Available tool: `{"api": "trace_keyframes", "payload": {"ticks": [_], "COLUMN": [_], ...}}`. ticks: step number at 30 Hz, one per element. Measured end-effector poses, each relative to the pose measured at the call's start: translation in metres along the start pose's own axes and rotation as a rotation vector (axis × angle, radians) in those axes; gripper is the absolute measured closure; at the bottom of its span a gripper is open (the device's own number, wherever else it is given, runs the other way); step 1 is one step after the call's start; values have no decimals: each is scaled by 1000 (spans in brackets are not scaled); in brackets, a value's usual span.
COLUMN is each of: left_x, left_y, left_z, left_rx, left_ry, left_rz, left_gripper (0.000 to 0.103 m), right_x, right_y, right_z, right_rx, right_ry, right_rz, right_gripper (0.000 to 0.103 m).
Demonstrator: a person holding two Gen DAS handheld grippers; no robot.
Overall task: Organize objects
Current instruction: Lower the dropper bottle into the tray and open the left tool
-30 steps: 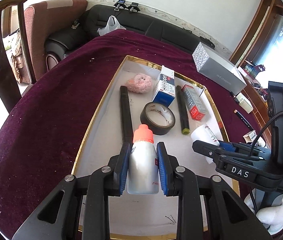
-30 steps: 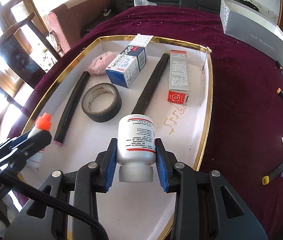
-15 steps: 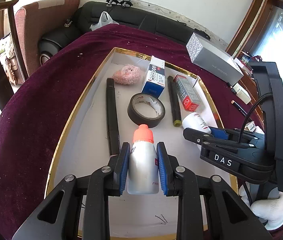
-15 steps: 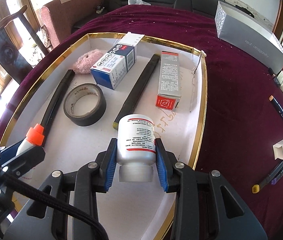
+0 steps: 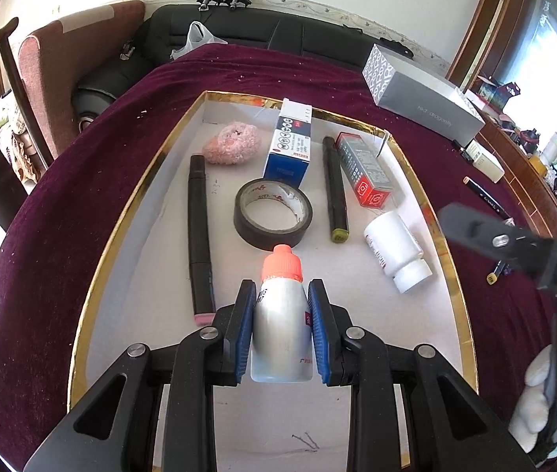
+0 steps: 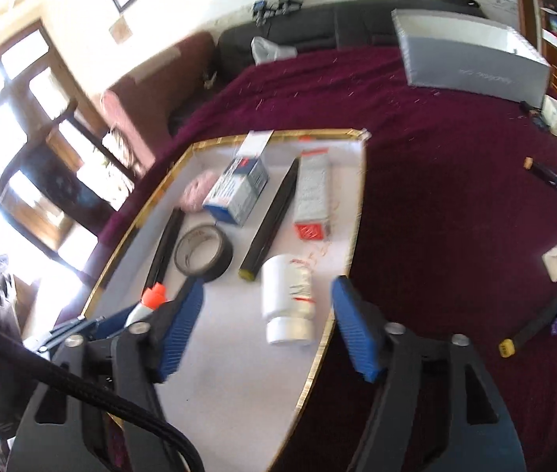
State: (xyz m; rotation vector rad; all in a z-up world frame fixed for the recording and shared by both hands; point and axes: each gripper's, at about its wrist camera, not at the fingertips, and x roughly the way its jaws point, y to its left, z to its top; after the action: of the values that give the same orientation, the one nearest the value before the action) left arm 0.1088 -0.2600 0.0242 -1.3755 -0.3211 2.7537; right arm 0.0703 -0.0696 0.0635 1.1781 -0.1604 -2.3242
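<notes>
Left gripper: blue-padded fingers clamped on the sides of a small clear plastic dropper bottle with an orange cap, held over the near part of a shallow white tray with a gold rim.

Right gripper: fingers spread wide, holding nothing; view blurred.

White round plastic pill bottle with red print: lies on its side in the tray near the right rim, cap toward the camera, apart from both grippers.

Other tray contents: roll of black tape at centre; long black marker with a pink end to its left; black marker with a yellow end to its right; grey carton with a red end just beside that marker; blue-and-white carton; pink fluffy ball at the far end.

Tray rests on a bench covered in maroon cloth. Long grey box lies on the cloth beyond the tray.
</notes>
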Motion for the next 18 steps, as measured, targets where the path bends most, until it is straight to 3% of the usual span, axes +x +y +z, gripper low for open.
{"api": "trace_keyframes", "payload": {"ticks": [5, 18], "left_x": [11, 44], "left_y": [-17, -56], "left_z": [4, 14], "left_rx": [35, 131], "left_ry": [35, 135], "left_rz": [22, 111], "left_gripper": [80, 80], "right_x": [-18, -30], "right_y": [-28, -82], "right_z": [0, -10], "right_rx": [59, 186], "right_ry": [-57, -72], "right_rz": [-13, 16], "right_gripper": [27, 27]}}
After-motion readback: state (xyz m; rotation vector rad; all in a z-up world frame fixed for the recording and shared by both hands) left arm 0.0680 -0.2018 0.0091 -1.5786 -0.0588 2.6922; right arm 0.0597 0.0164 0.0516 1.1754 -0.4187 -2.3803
